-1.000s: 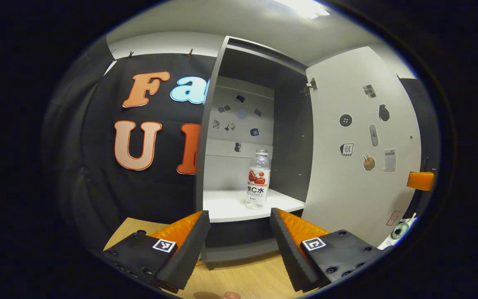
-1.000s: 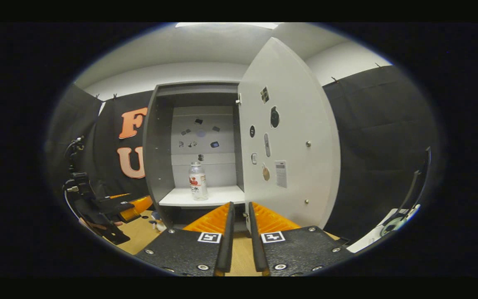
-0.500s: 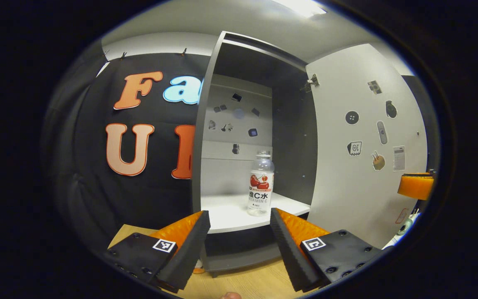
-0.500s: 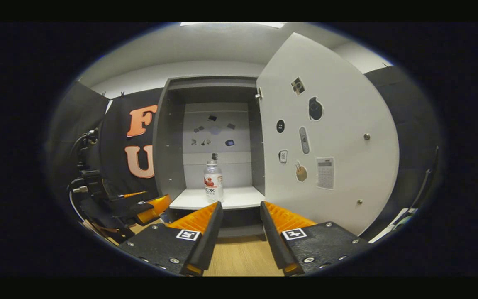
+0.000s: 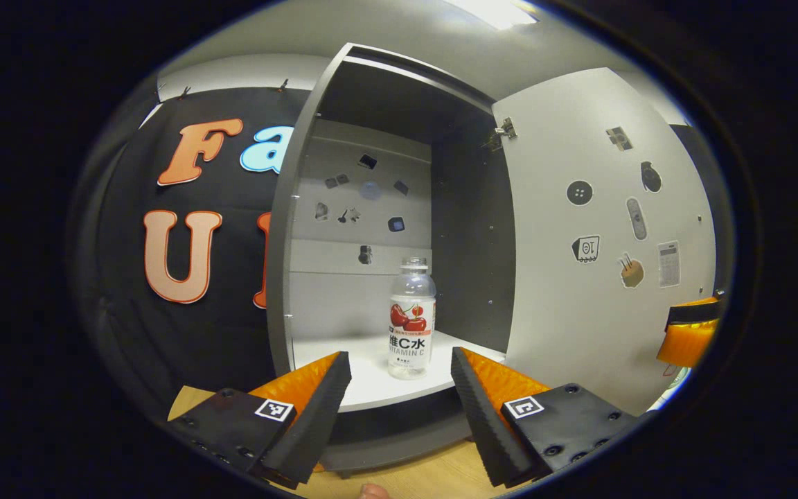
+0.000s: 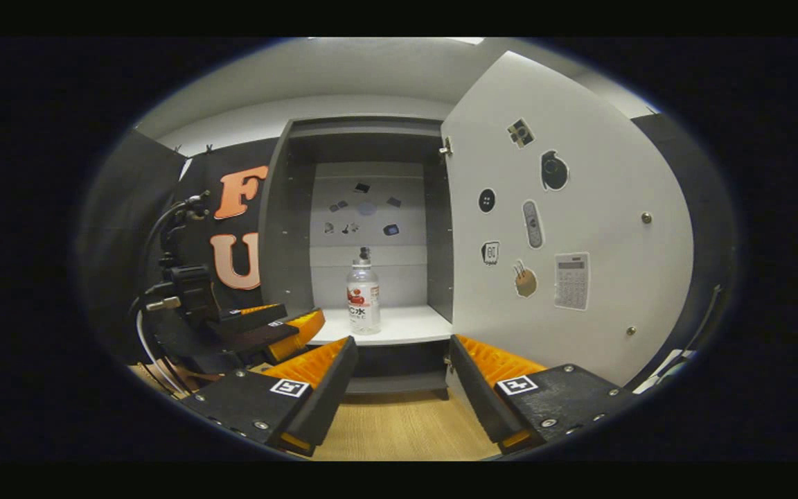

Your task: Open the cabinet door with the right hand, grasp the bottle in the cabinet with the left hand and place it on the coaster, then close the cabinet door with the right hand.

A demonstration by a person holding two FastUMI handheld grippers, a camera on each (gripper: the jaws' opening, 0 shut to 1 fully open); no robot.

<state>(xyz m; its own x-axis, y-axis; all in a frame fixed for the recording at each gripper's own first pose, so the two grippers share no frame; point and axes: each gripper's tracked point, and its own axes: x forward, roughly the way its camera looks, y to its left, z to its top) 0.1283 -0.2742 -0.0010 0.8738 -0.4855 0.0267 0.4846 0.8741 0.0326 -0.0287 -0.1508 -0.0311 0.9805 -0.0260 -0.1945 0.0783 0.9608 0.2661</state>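
Observation:
A clear bottle [image 5: 411, 319] with a red fruit label stands upright on the white shelf [image 5: 364, 384] of the grey cabinet [image 5: 281, 229]. The white cabinet door [image 5: 600, 277] hangs swung open on the right. My left gripper [image 5: 399, 366] is open, just in front of the shelf edge, with the bottle a short way beyond its fingertips. In the right gripper view the bottle [image 6: 363, 299] stands mid-shelf and the door [image 6: 579, 208] is open wide. My right gripper [image 6: 402, 348] is open and empty, back from the cabinet. The left gripper [image 6: 278, 329] reaches in from the left there.
The cabinet stands on a wooden table [image 6: 399, 430]. Small stickers dot the cabinet's back wall [image 5: 364, 201] and the door's inner face. An orange finger of the right gripper [image 5: 690, 333] shows beyond the door's edge. A cable [image 6: 163, 229] loops above the left gripper.
My right gripper opened, let go of the door's edge and drew back; the door stands wider. My left gripper moved closer to the shelf and the bottle.

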